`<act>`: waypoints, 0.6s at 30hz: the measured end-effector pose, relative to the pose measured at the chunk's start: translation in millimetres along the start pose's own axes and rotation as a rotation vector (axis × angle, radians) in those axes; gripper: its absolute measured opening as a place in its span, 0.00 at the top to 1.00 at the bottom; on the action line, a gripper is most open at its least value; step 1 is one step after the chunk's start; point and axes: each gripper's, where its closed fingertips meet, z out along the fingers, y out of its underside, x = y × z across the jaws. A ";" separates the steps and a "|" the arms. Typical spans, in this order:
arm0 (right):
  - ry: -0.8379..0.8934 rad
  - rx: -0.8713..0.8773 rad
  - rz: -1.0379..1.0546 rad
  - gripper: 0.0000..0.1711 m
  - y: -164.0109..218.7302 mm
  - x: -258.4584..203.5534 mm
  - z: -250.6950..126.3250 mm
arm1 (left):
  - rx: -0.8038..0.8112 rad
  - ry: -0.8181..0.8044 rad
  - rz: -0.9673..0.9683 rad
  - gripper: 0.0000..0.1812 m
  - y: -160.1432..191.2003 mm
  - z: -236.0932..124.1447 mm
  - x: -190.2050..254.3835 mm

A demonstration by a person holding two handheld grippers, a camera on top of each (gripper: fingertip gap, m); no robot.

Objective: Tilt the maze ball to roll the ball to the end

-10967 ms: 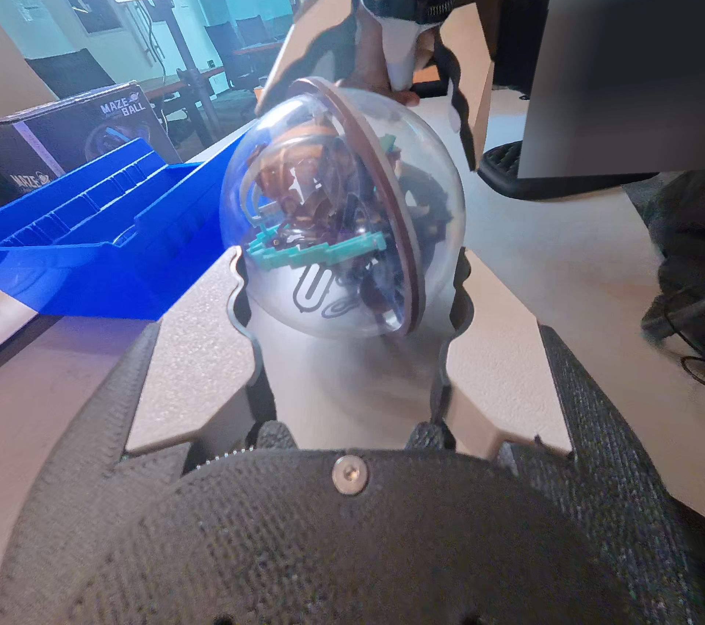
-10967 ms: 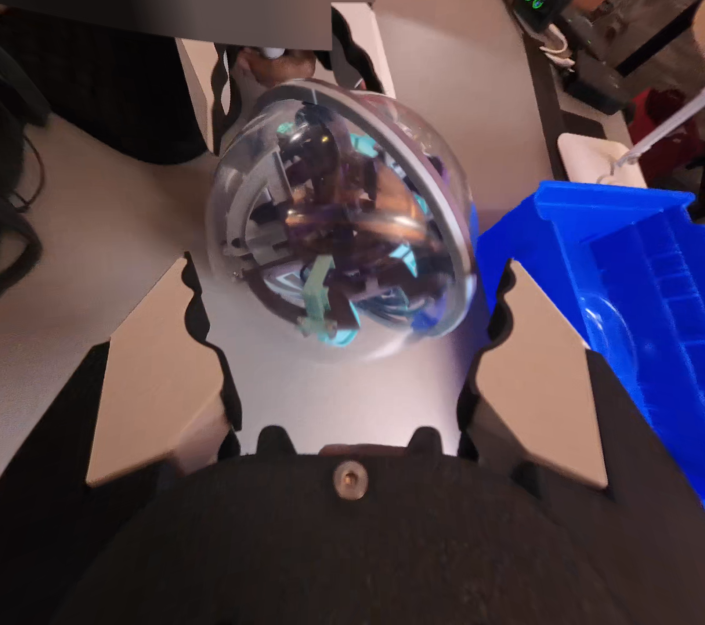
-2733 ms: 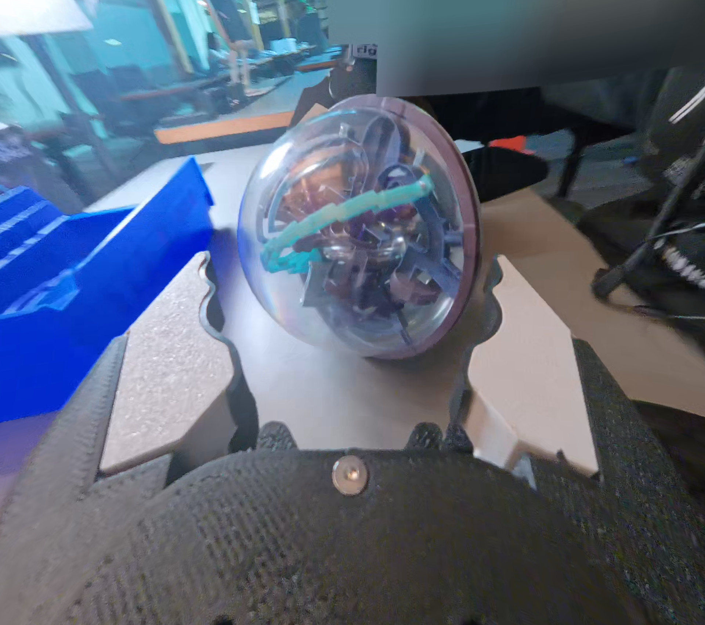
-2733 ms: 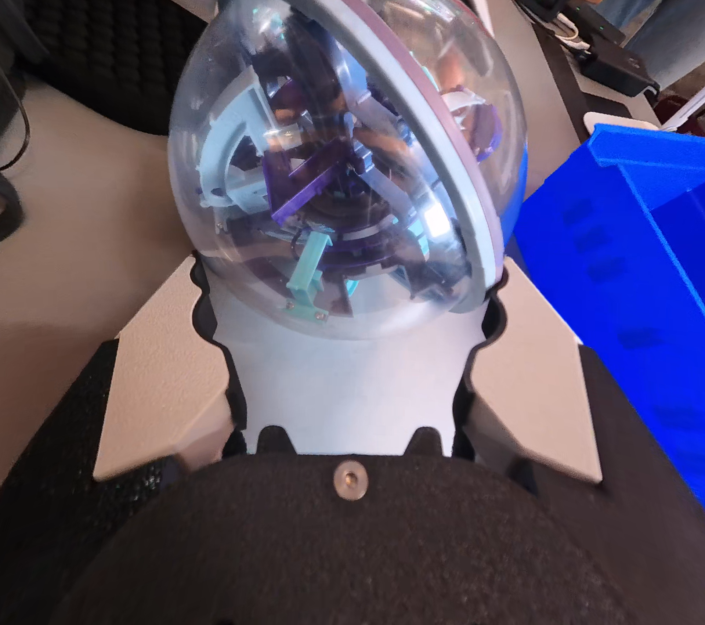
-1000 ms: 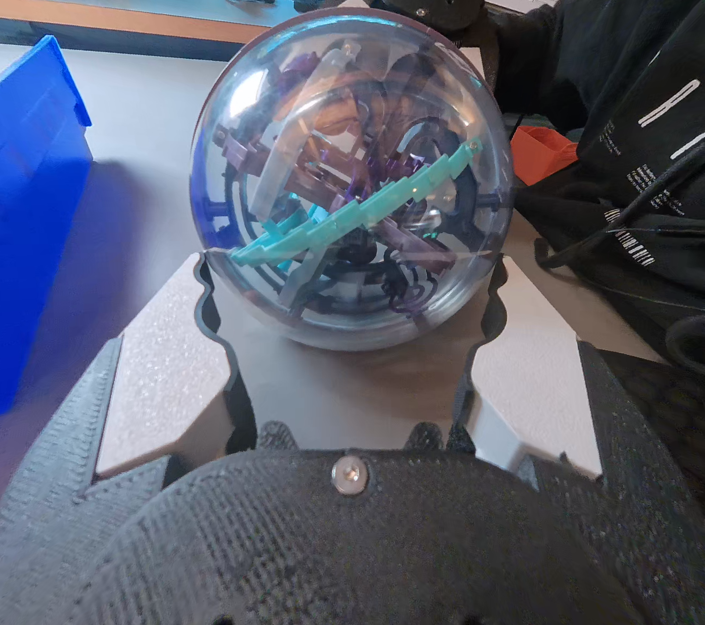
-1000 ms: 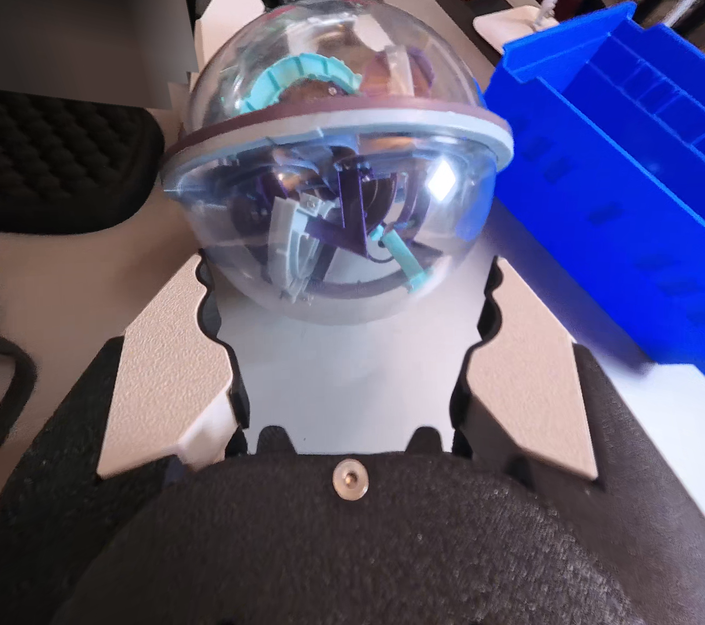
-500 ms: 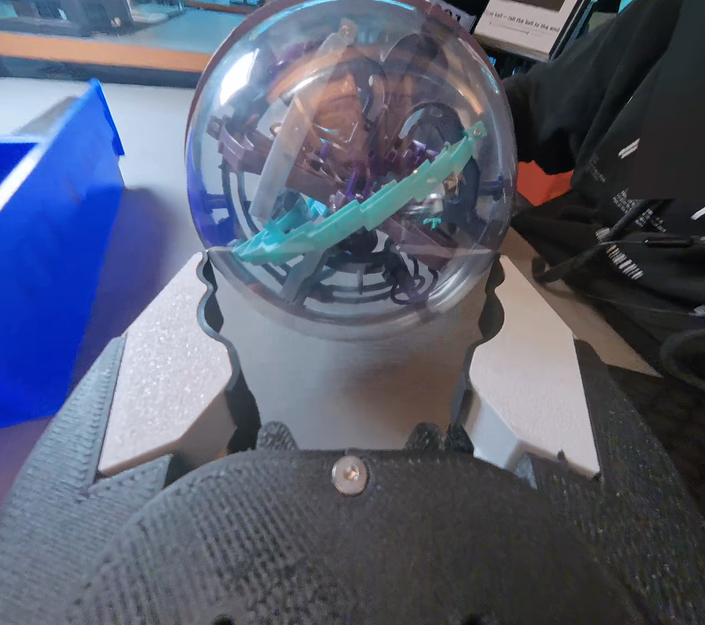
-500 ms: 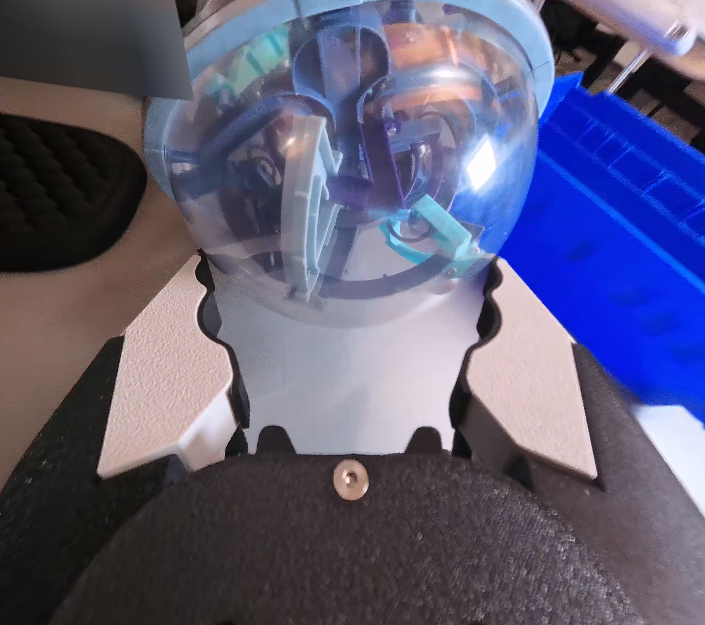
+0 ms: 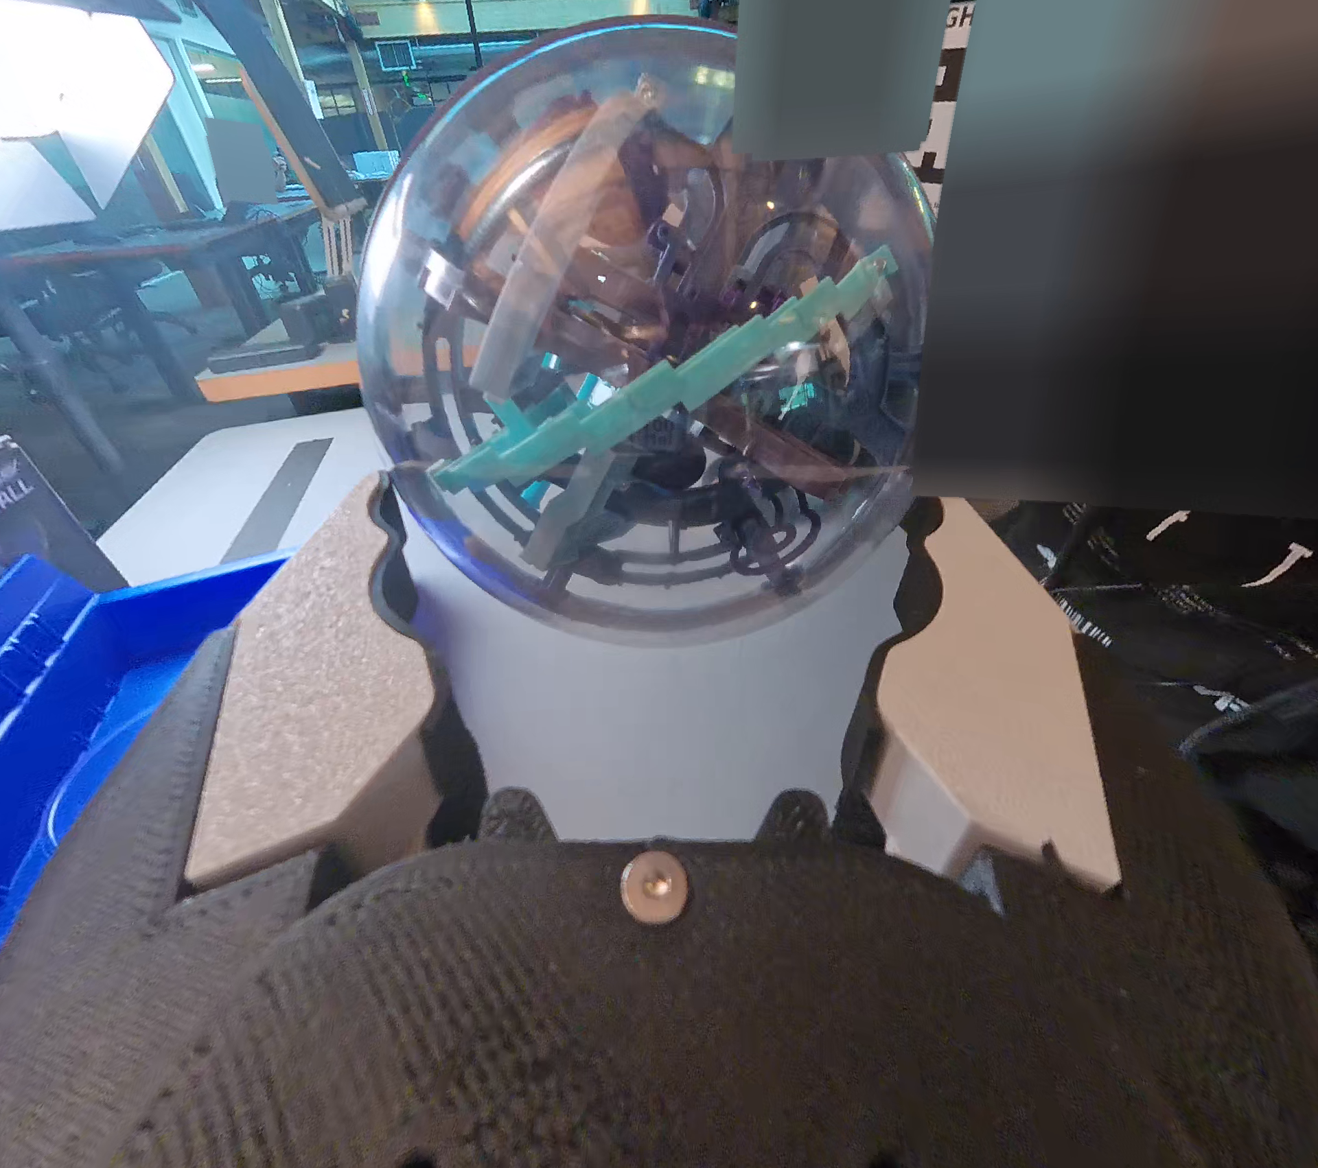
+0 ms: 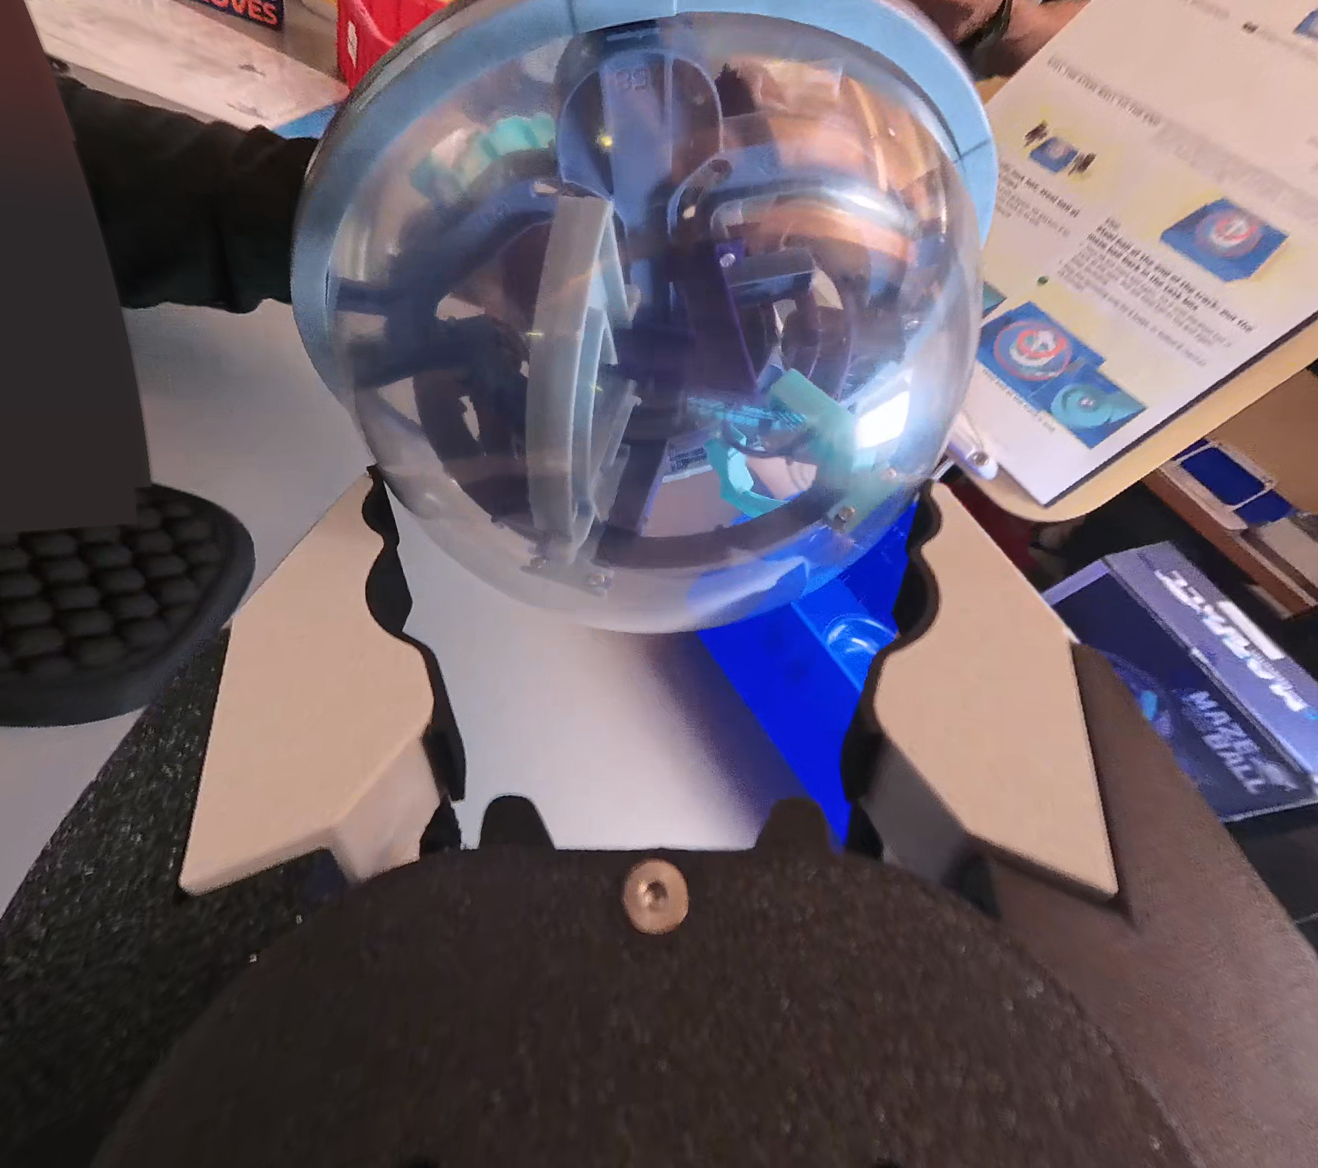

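Maze ball (image 9: 642, 335) pinched aloft dead ahead between wide-spread left gripper (image 9: 652, 535) and right gripper (image 10: 649, 535), blue seam ring (image 10: 713, 4) tipped rightward.

Small steel ball inside maze ball (image 9: 642, 335) seemingly hidden.

Bright daylight, blown-out window (image 9: 71, 86) upper left (skylights overhead), wide-angle edge bending, slight motion blur
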 end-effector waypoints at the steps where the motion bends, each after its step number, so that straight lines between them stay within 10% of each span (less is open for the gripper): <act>1: 0.001 0.006 -0.006 0.19 -6.2 2.2 -1.7 | 0.001 -0.002 0.007 0.24 -6.4 0.3 0.4; 18: 0.007 0.102 -0.159 0.19 -36.7 10.2 -32.0 | -0.030 -0.103 0.204 0.23 -51.3 20.1 19.4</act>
